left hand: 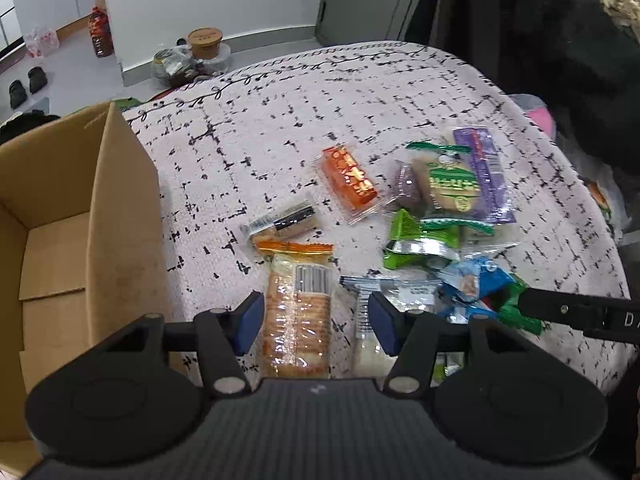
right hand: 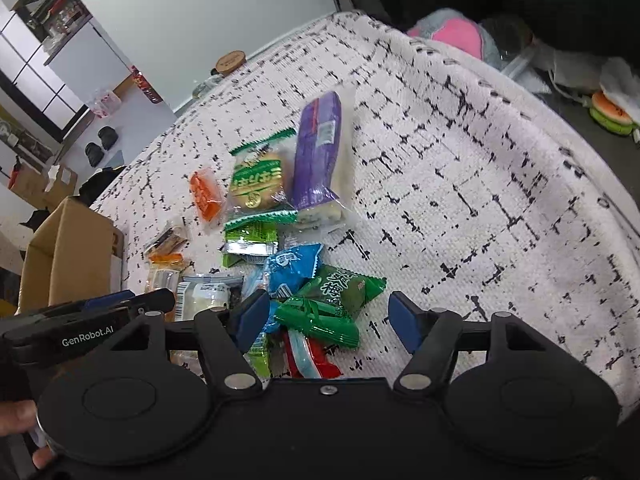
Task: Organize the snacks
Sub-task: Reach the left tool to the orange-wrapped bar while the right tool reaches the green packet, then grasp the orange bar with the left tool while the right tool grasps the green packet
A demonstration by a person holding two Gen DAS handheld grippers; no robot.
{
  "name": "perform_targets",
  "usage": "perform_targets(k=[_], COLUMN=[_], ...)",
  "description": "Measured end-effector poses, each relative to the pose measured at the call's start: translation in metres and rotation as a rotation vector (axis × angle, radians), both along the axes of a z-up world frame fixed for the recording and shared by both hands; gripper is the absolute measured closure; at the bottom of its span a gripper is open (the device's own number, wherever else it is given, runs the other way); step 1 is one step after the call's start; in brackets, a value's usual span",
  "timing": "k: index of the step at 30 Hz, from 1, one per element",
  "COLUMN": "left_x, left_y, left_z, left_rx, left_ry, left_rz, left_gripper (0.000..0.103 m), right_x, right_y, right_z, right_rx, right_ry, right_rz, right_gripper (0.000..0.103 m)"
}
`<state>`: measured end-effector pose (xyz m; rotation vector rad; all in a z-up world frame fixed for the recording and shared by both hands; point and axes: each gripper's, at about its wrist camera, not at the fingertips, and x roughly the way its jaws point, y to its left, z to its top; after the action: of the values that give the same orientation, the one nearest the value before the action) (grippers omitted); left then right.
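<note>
Several wrapped snacks lie on a white, black-flecked cloth (left hand: pixel 280 120). My left gripper (left hand: pixel 316 316) is open, low over a long cracker pack (left hand: pixel 298 308) and a clear white-snack packet (left hand: pixel 372 332). An open cardboard box (left hand: pixel 72 216) stands to its left. My right gripper (right hand: pixel 332 320) is open above green candy packets (right hand: pixel 332 304) and a blue packet (right hand: pixel 292 268). Farther off lie an orange bar (left hand: pixel 350 178), a green-labelled cake (left hand: pixel 450 188) and a purple pack (right hand: pixel 316 152). The left gripper also shows in the right wrist view (right hand: pixel 120 304).
The cloth's right part (right hand: pixel 480 200) holds nothing. Beyond its far edge are a pink plush (right hand: pixel 452 34), bags and a lidded tub on the floor (left hand: pixel 204 42), and black shoes (left hand: pixel 28 84). A dark coat (left hand: pixel 540 20) hangs at the back right.
</note>
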<state>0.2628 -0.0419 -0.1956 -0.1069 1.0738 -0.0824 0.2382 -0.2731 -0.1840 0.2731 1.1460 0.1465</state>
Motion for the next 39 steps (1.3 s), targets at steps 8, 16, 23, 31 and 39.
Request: perform_targets(k=[8,16,23,31,39], left_x=[0.007,0.0,-0.006,-0.018,-0.029], left_y=[0.003,0.007,0.007,0.002,0.005], left_z=[-0.013,-0.026,-0.016,0.005,0.03], left_rx=[0.001,-0.012,-0.063,-0.113,-0.137], left_ry=[0.021,0.054,0.009,-0.044,-0.104], left_rz=[0.043,0.043,0.053,0.034,0.023], left_gripper=[0.051,0.069,0.07,0.07,0.07], right_x=[0.009,0.008,-0.002,-0.016,-0.029], right_y=[0.004,0.007,-0.001,-0.005,0.001], right_z=[-0.017,-0.019,-0.009,0.008,0.029], right_rx=[0.016,0.006,0.004,0.027,0.061], right_ry=[0.039,0.016,-0.028,-0.096,-0.158], right_rz=[-0.015,-0.008,-0.025,-0.045,-0.045], right_gripper=[0.047,0.072,0.088,0.096,0.1])
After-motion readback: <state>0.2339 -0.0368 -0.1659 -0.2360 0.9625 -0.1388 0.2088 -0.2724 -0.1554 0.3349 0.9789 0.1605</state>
